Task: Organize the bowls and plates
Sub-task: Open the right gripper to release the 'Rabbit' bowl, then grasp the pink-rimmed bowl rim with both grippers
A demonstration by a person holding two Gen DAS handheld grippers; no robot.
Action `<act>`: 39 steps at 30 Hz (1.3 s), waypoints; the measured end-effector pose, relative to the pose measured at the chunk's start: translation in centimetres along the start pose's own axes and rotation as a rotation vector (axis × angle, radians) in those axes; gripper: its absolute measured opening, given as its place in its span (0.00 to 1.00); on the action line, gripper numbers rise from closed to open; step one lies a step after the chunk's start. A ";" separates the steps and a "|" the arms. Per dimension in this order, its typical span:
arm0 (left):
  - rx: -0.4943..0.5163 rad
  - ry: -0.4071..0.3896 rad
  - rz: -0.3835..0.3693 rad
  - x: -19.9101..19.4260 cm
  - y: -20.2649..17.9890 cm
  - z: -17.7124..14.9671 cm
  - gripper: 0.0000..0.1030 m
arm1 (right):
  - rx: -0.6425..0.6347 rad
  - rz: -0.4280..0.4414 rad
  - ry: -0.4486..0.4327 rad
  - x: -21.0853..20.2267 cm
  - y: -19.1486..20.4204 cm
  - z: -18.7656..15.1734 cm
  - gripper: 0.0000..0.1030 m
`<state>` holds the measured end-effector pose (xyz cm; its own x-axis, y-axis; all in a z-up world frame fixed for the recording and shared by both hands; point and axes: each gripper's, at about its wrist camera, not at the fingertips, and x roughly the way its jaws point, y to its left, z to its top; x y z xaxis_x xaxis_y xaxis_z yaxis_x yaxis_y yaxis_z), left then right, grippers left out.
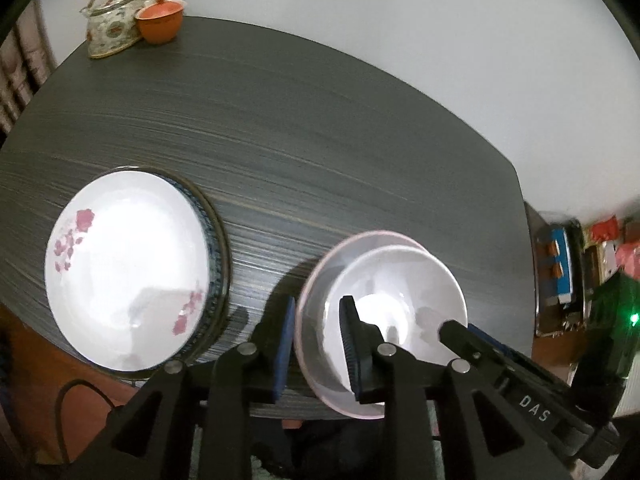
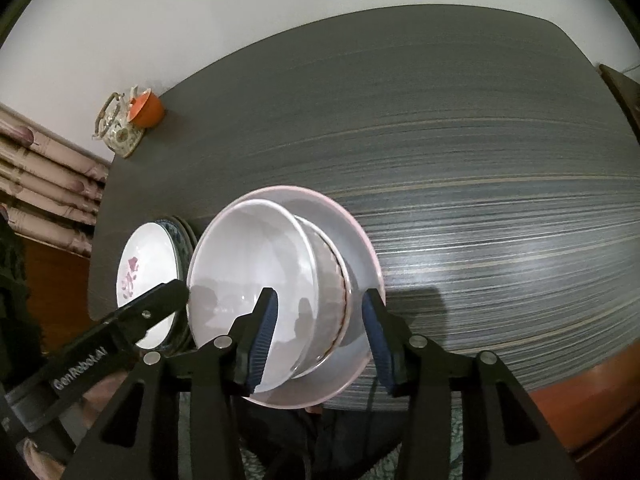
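A pink-rimmed bowl (image 1: pixel 316 280) (image 2: pixel 356 240) stands near the table's front edge with white bowls (image 1: pixel 404 280) (image 2: pixel 256 256) stacked in it. My left gripper (image 1: pixel 316 348) is open, its fingers astride the pink bowl's near-left rim. My right gripper (image 2: pixel 320 336) is open, its fingers astride the right wall of the stacked bowls; the top white bowl sits tilted. A white plate with pink flowers (image 1: pixel 124 268) (image 2: pixel 144 276) lies on a blue-patterned plate stack to the left.
A patterned teapot (image 1: pixel 112 24) (image 2: pixel 120 128) and an orange cup (image 1: pixel 160 20) (image 2: pixel 148 110) stand at the dark table's (image 1: pixel 320 140) far left corner. The table edge runs just before the bowls. Clutter (image 1: pixel 580 264) lies off the right side.
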<state>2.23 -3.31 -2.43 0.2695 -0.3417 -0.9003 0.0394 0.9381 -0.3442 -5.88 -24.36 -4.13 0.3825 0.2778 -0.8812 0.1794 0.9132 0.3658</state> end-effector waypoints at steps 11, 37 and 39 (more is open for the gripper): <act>-0.104 0.075 -0.055 1.1 3.2 0.2 0.23 | 0.045 -0.004 -0.046 -2.1 -2.0 0.6 0.40; -0.097 0.152 -0.048 2.8 3.6 -0.3 0.23 | 0.066 -0.072 0.067 1.7 -4.0 -0.2 0.39; -0.090 0.166 -0.044 3.6 3.1 -0.5 0.23 | 0.066 -0.075 0.071 1.9 -4.1 -0.2 0.39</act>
<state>2.87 -1.69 -6.83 0.1062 -0.3938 -0.9131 -0.0404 0.9158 -0.3996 -6.11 -27.53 -7.34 0.3006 0.2323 -0.9250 0.2648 0.9114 0.3149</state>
